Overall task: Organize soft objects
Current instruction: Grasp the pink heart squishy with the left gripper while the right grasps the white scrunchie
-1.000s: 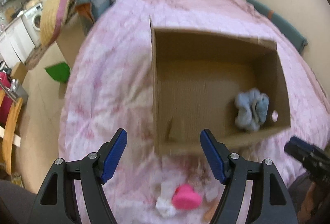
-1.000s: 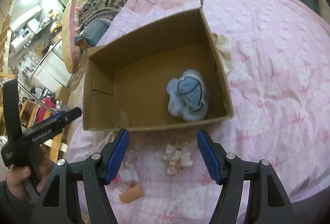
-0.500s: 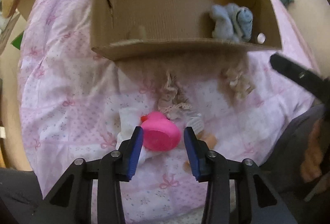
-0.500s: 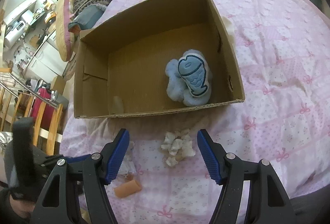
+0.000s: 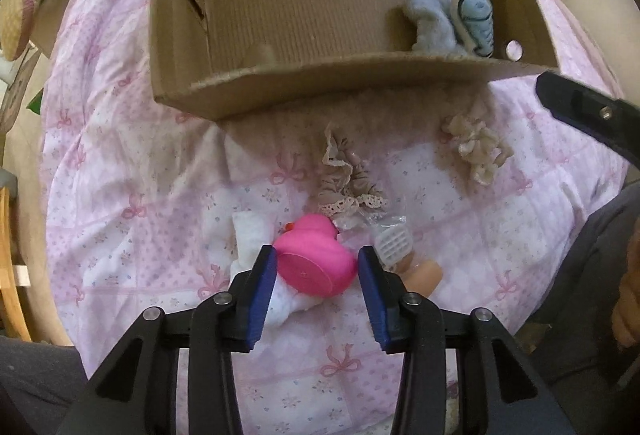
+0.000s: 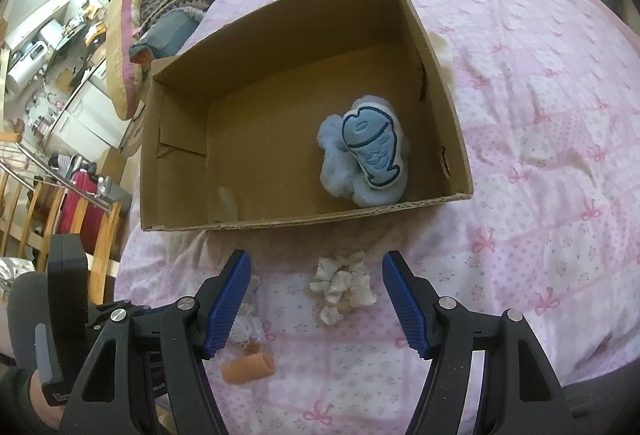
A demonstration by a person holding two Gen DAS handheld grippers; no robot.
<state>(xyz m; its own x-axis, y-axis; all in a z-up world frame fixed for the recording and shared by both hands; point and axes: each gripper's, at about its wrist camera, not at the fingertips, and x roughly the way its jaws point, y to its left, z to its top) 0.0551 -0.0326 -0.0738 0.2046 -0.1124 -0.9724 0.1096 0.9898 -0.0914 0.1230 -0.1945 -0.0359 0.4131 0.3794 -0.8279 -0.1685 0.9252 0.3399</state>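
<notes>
The cardboard box (image 6: 304,107) sits open on the bed (image 6: 540,115), and the only thing in it is a blue plush fish (image 6: 370,151), lying against the near wall toward the right corner. The rest of the box floor is bare.

In front of the box, on the pink quilt, lie the loose things. The left tongs (image 5: 318,279) are narrowed around a pink rubber duck (image 5: 316,261); the blue pads stand on either side of it, the left one touching or nearly so, the right one with a thin gap showing, so I cannot tell whether the grip is firm. The duck rests partly on a white cloth (image 5: 250,239). Just beyond it lies a lacy beige scrunchie (image 5: 348,179), and to its right a small white ribbed piece (image 5: 394,241) and a tan foam roll (image 5: 426,273), half hidden behind the right finger.

The right tongs (image 6: 316,305) are spread wide and hold nothing, poised over a cream scrunchie (image 6: 340,287) near the box's front wall. The tan roll (image 6: 248,367) lies beside their left finger.

The box's near wall stands between the loose things and the box floor. To the right, the quilt runs on open; to the left, the bed edge drops toward wooden chairs (image 6: 52,219).
</notes>
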